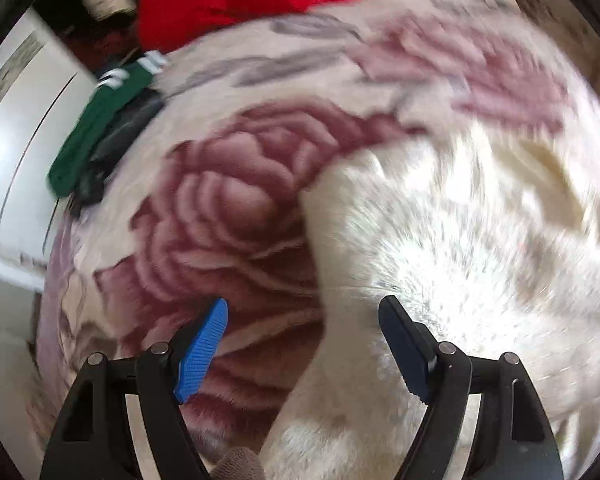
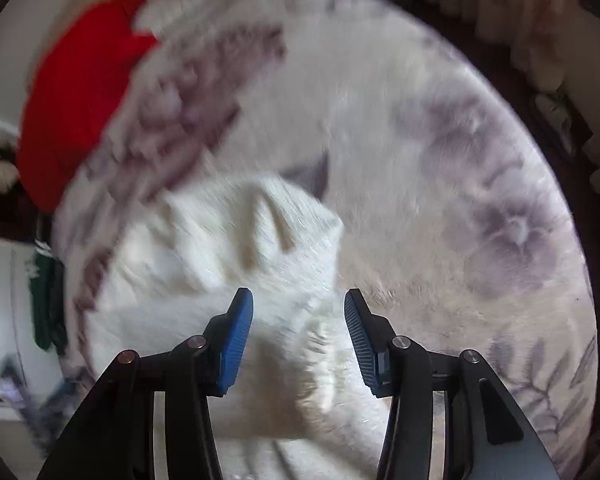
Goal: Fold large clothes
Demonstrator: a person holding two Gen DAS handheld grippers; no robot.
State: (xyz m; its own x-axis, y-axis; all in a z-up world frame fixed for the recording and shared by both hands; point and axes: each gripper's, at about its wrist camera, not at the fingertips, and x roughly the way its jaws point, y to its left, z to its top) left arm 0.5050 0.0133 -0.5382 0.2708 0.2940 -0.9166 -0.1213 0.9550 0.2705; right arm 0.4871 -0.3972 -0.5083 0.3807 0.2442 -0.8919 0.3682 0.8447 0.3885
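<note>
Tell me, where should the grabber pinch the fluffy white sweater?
Probably the white sweater's raised fold ridge, approached from above: it stands up off the floral blanket, so the open right gripper could close across it. Blur hides any hems.

A bed under a plush floral blanket [image 1: 236, 208] carries everything. On the blanket lie a fuzzy white garment [image 2: 228, 256] near the centre, a red garment [image 1: 236, 0] at twelve o'clock, and green and dark clothes [image 1: 96, 136] at ten o'clock.
</note>
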